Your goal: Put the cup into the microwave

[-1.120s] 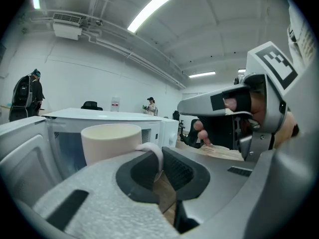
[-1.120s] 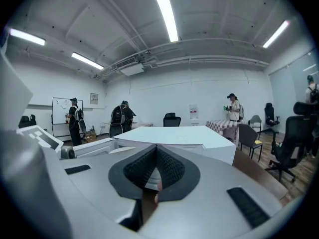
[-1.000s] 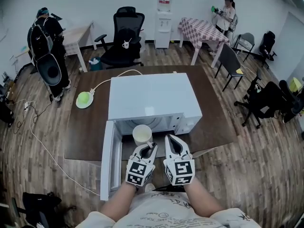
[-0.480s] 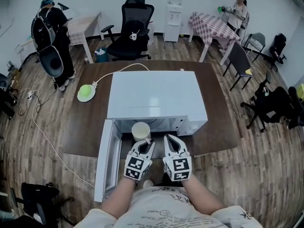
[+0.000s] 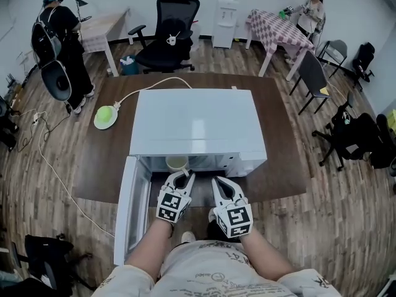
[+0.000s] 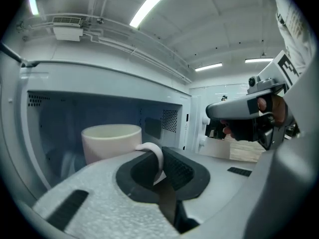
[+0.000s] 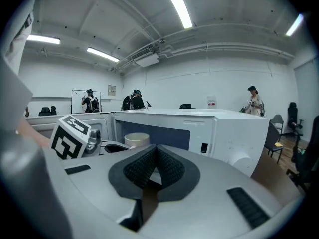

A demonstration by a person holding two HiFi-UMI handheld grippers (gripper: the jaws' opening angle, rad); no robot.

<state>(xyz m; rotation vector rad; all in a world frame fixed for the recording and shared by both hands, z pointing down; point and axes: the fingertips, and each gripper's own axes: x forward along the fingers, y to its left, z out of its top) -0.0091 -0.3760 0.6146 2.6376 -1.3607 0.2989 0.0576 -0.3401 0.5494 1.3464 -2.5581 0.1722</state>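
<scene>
A cream cup [image 5: 176, 163] sits partly inside the mouth of the white microwave [image 5: 197, 129], whose door [image 5: 129, 208] hangs open to the left. My left gripper [image 5: 181, 177] is shut on the cup's handle [image 6: 153, 158]; in the left gripper view the cup body [image 6: 110, 141] is just beyond the jaws, inside the cavity. My right gripper [image 5: 223, 184] hovers to the right of the left one, in front of the microwave, shut with nothing in it. The right gripper view shows the cup [image 7: 136, 139] and the microwave's front [image 7: 234, 133].
The microwave stands on a brown table [image 5: 281, 159] with a green round object [image 5: 106, 116] and a white cable [image 5: 148, 91] at the far left. Office chairs [image 5: 167, 36], other tables and people stand around the room.
My left gripper has carried the cup forward, from in front of the opening into the microwave's mouth. The right gripper has stayed beside it.
</scene>
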